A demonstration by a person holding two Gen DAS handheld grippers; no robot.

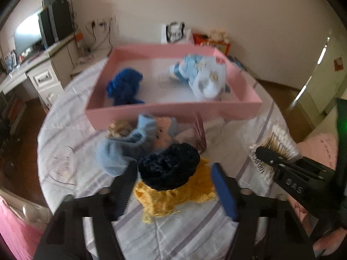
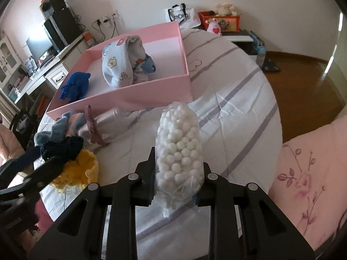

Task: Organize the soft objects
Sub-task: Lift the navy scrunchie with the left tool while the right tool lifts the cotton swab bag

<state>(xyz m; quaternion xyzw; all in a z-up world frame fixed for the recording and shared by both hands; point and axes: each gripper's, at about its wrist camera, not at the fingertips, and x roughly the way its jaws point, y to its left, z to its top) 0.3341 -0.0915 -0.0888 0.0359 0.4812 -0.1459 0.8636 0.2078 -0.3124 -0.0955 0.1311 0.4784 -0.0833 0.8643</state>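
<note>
Two cloth items already lie in your pink box (image 2: 138, 91). Your right gripper (image 2: 176, 186) jaws clamp the cotton-ball bag (image 2: 180, 147); your left gripper (image 1: 173, 186) jaws, half wide, straddle the dark knit piece (image 1: 169, 166), pressing unclear. Several soft things remain outside.

We are in a home, in what looks like a bedroom or living room. We see a round table under a white cloth with lilac stripes (image 2: 238, 99), and beside it pink bedding printed with flowers (image 2: 308, 173). Along the wall stands a white desk with drawers (image 2: 54, 75) carrying a dark monitor (image 2: 39, 45) and a black speaker (image 2: 63, 26), with plugs and cables at a wall socket (image 2: 108, 18). Further along we see a shopping bag (image 2: 182, 15), a red crate (image 2: 221, 22) with plush toys (image 2: 225, 7), and a wooden floor (image 2: 303, 82) reflecting daylight.
</note>
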